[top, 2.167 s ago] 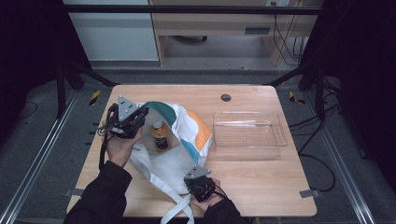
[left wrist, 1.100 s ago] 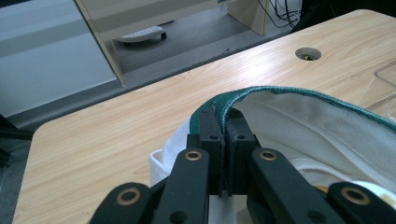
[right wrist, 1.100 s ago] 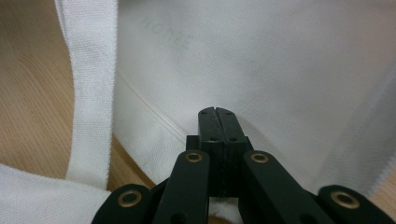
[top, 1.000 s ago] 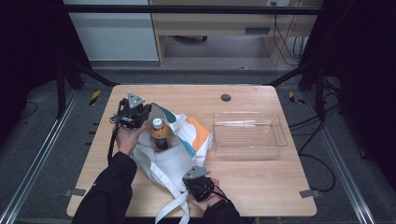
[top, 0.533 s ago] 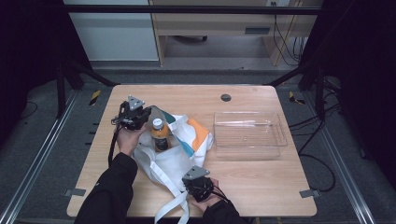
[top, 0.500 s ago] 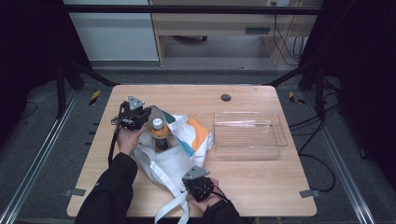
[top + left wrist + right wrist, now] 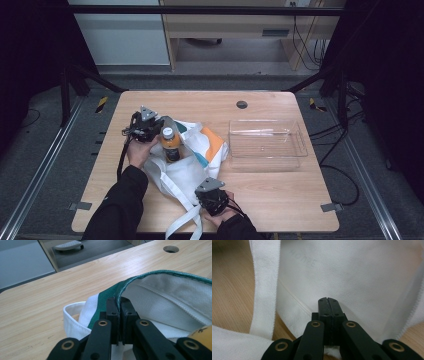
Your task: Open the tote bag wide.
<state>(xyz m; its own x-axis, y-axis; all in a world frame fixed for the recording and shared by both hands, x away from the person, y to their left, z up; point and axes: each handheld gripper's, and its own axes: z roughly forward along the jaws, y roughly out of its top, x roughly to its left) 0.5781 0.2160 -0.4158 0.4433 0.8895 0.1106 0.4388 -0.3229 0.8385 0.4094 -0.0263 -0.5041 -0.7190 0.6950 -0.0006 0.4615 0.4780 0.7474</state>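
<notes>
Your left gripper, pinched on the bag's green rim, has sunk beside the bottle; your right gripper stays clamped on the bag.

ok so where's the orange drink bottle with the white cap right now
In the high view the orange drink bottle stands upright at the table's left half, in the open mouth of the white cloth bag, just right of the left gripper.

High view looking down on table, both tool views close on bag
</notes>
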